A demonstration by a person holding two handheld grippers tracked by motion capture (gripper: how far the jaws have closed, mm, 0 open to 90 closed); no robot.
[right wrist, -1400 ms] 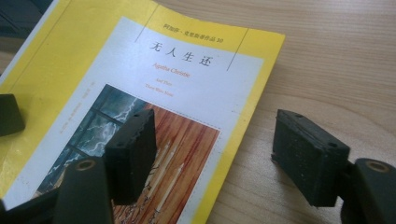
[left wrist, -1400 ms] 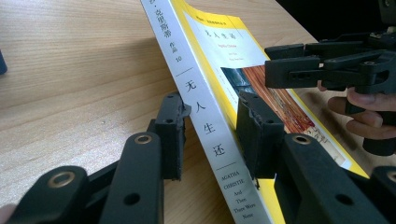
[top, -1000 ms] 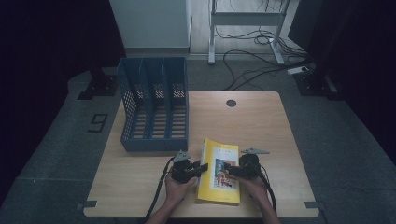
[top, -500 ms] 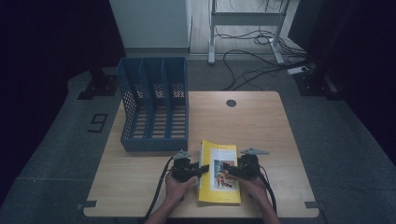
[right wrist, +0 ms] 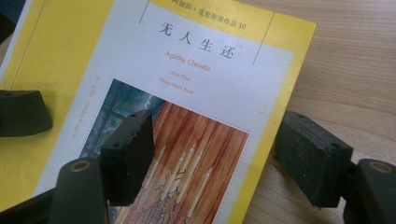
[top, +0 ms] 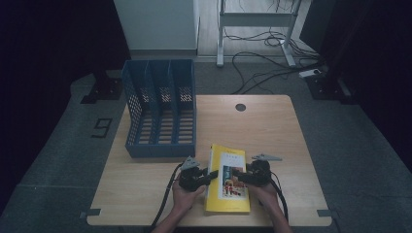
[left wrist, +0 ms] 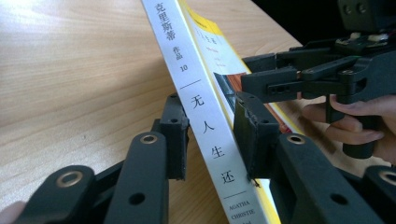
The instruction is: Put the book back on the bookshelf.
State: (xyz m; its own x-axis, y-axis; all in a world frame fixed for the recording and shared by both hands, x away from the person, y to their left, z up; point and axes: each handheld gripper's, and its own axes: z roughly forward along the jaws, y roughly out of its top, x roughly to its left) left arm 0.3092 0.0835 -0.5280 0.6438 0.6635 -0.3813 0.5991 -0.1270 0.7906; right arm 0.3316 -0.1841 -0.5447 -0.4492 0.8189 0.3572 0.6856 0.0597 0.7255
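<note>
A yellow paperback book (top: 228, 165) lies near the front edge of the wooden table (top: 277, 136). In the left gripper view its white spine (left wrist: 205, 126) stands between my jaws. My left gripper (top: 212, 174) is shut on the book (left wrist: 219, 42) at the spine, one jaw under and one on the cover. From the right, my right gripper (top: 235, 175) reaches over the cover. In the right gripper view it (right wrist: 217, 140) stands open: one jaw sits over the cover picture (right wrist: 187, 154), the other on bare wood beyond the book's edge. The left gripper view also shows that gripper (left wrist: 268, 79).
A blue three-slot file rack (top: 160, 111) stands at the table's back left, a hand's width from the book. A dark round grommet (top: 240, 107) sits in the tabletop at the back. Cables (top: 262, 63) and a desk frame lie on the floor beyond.
Almost nothing has moved. Both hands and grippers stay at the book's two sides, and the book rests in the same spot.
</note>
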